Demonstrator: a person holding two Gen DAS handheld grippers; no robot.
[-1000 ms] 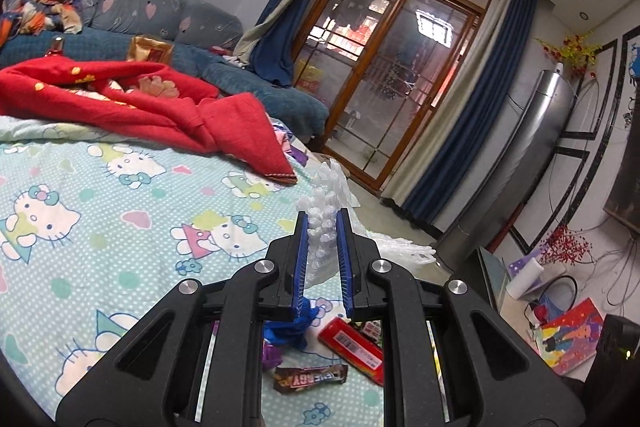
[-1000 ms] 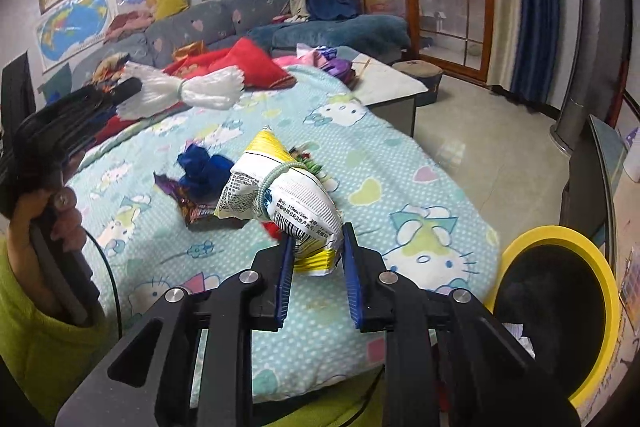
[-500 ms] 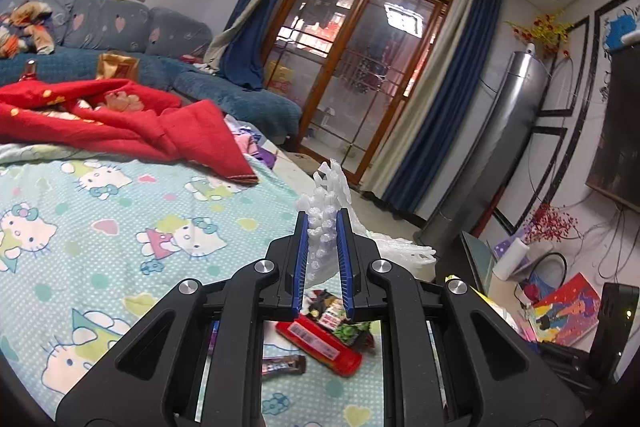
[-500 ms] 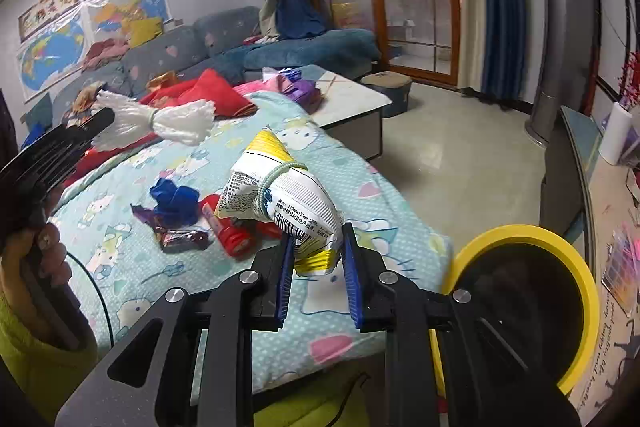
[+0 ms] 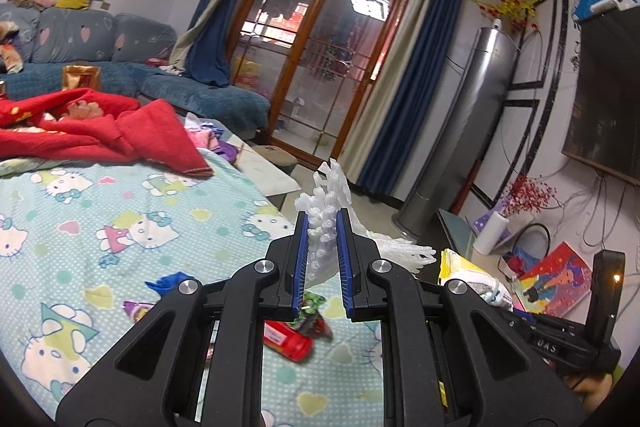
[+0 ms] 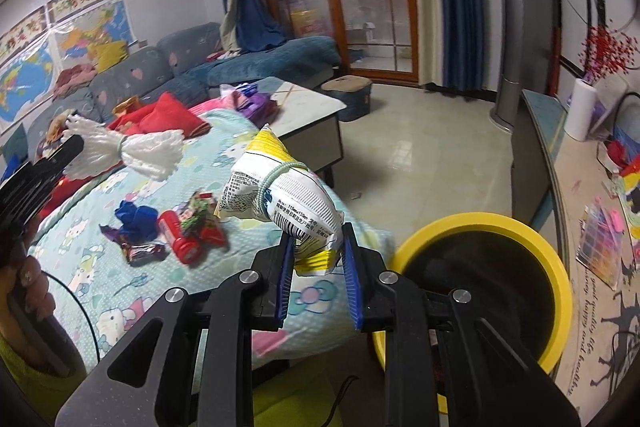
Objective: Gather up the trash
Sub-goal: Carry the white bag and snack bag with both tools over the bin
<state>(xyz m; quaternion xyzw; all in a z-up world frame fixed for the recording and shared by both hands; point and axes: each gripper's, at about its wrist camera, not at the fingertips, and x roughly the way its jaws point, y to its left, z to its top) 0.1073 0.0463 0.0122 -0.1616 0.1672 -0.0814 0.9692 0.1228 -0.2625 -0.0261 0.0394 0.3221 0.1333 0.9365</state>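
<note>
Left gripper: left gripper point(image 5: 322, 239) at lower centre of its view, blue-padded jaws clenched on a white foam netting bundle point(image 5: 328, 199) that fans up above the fingertips; the same bundle point(image 6: 124, 147) shows at the left of the right wrist view, tied at its waist.
Right gripper: right gripper point(image 6: 318, 259) at lower centre, grasping the yellow-edged end of a white printed snack bag bound with a pale green band point(image 6: 284, 195); the bag tilts up and to the left.
Trash bin: round black bin with a yellow rim point(image 6: 560, 267) at lower right, just beside the held bag.
Trash on bed: red cylindrical wrapper point(image 6: 180, 237), crumpled blue scrap point(image 6: 136, 217) and dark candy bar wrapper point(image 6: 144, 251) lie close together, left of centre.
Surface: light blue cartoon-cat bedsheet point(image 6: 120, 287); a red blanket point(image 5: 100, 131) sits in the upper left of the left wrist view.
</note>
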